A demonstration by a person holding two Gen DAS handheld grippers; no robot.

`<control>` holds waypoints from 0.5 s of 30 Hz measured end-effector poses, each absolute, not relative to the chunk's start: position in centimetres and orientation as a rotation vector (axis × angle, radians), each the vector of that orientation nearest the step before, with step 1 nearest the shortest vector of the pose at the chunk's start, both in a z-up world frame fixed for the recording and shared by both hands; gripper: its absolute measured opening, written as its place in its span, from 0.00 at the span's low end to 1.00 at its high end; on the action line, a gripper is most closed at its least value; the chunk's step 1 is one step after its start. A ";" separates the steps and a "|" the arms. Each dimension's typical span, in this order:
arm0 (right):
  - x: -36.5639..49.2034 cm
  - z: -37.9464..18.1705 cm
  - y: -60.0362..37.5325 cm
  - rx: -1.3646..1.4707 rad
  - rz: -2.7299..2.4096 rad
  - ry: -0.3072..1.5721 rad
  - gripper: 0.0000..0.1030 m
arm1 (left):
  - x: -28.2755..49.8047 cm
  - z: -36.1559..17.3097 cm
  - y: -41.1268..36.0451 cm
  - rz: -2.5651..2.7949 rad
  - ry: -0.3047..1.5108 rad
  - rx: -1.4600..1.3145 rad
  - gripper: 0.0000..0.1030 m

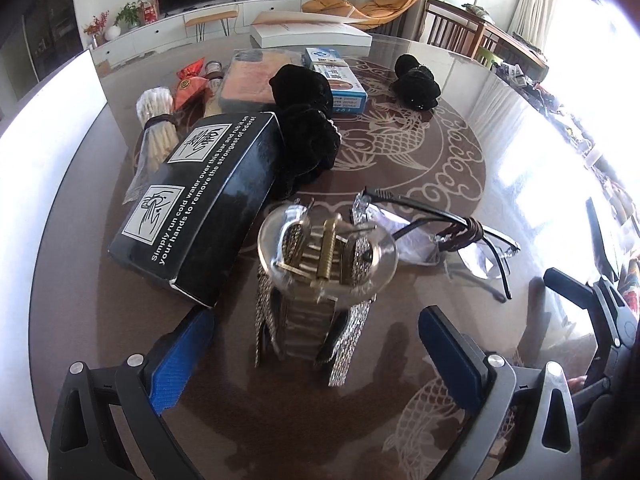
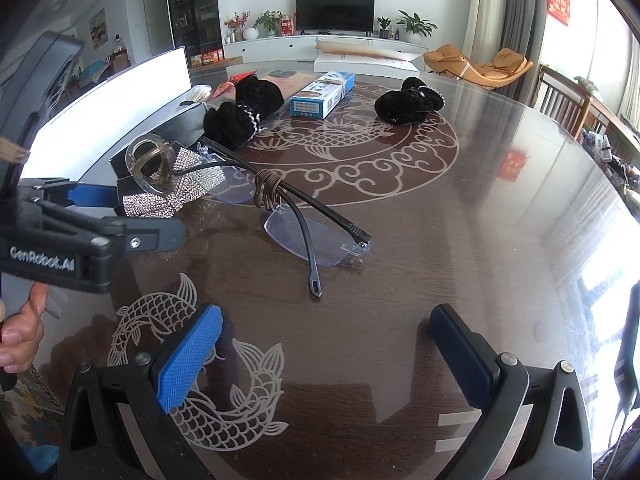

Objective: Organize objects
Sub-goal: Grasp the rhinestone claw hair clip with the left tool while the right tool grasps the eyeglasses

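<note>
Round glass-topped table (image 2: 480,220) has plenty of bare surface ahead and right of the right gripper (image 2: 326,350); table edge curves off far right, a white panel (image 2: 120,108) bounds the left side. Left gripper (image 1: 316,350) has open room only directly under it; clutter ahead. Rhinestone hair claw clip (image 1: 320,276) stands upright just ahead of the left gripper, between its blue pads (image 1: 176,364) but not touched by them, jaws wide. Black box (image 1: 200,200) lies just ahead-left of that gripper, touching black scrunchies (image 1: 308,148) beyond it. Rimless glasses (image 2: 304,216) with a brown hair tie (image 2: 268,190) wound on the temples lie ahead of the right gripper, just right of the clip. Blue medicine box (image 2: 324,94) and another black scrunchie (image 2: 408,100) sit far ahead. No containers with contents visible. Both grippers angle downward; right one wide, empty, hovering over fish pattern. A hand (image 2: 20,332) grips the left handle.
</note>
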State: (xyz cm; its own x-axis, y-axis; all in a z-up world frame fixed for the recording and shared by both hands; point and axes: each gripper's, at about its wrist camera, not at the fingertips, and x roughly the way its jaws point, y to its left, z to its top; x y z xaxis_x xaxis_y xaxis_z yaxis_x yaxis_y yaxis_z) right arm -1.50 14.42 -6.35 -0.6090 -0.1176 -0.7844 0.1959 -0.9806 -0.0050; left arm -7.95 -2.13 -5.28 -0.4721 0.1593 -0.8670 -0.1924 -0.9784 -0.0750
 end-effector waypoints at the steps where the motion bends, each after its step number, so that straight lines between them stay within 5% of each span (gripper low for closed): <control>1: -1.6 -6.3 14.4 1.290 -2.668 0.134 1.00 | -8.2 -5.1 -1.9 2.559 0.073 -1.474 0.75; 3: -1.6 -6.4 14.4 1.289 -2.668 0.134 1.00 | -8.1 -4.8 -1.5 2.582 0.131 -1.459 0.53; 8: -1.7 -6.4 14.4 1.287 -2.670 0.135 1.00 | -4.4 -4.6 -4.0 2.608 0.093 -1.493 0.53; 11: -1.7 -6.5 14.4 1.286 -2.670 0.135 1.00 | -1.7 -4.8 -5.9 2.653 0.100 -1.517 0.56; 13: -1.7 -6.5 14.4 1.286 -2.670 0.136 1.00 | -1.1 -5.1 -7.0 2.643 0.101 -1.545 0.75; 15: -1.8 -6.4 14.4 1.296 -2.661 0.138 1.00 | -1.0 -5.4 -7.9 2.652 0.084 -1.544 0.79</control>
State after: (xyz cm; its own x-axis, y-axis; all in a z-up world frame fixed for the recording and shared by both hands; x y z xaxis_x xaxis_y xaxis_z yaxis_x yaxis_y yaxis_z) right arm -1.84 14.40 -6.45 -0.6044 -0.1190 -0.7877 0.1999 -0.9798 -0.0053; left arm -0.97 -7.89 -5.38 -0.4921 0.0346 -0.8698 -0.0896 -0.9959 0.0111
